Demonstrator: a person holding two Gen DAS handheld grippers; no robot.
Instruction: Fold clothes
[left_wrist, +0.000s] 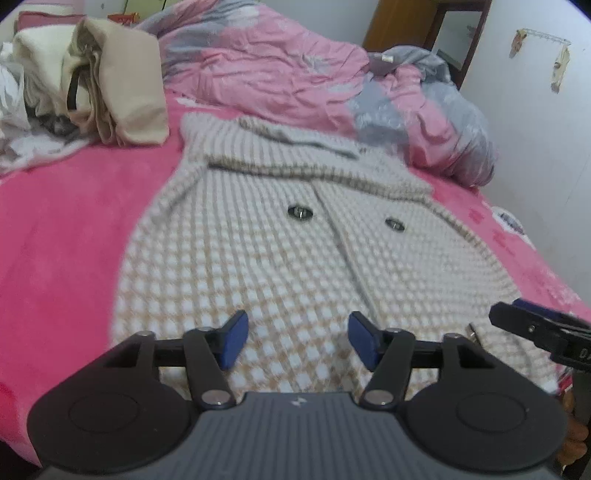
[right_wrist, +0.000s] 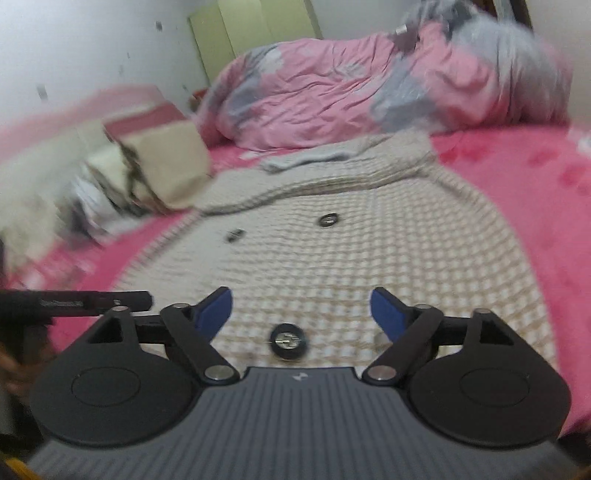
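Observation:
A beige-and-white checked knit coat (left_wrist: 280, 236) with dark round buttons (left_wrist: 300, 212) lies spread flat on the pink bed, collar toward the far side. My left gripper (left_wrist: 297, 339) hovers open over the coat's near hem, nothing between its blue pads. At the right edge of the left wrist view the other gripper's black tip (left_wrist: 532, 326) shows. In the right wrist view the same coat (right_wrist: 351, 243) fills the middle, and my right gripper (right_wrist: 301, 314) is open above it, with one button (right_wrist: 288, 340) just below the gap. This view is motion-blurred.
A pile of folded beige and white clothes (left_wrist: 110, 85) sits at the back left of the bed (left_wrist: 62, 229). A crumpled pink-and-grey quilt (left_wrist: 295, 70) lies along the far side. A white wall (left_wrist: 535, 110) borders the right.

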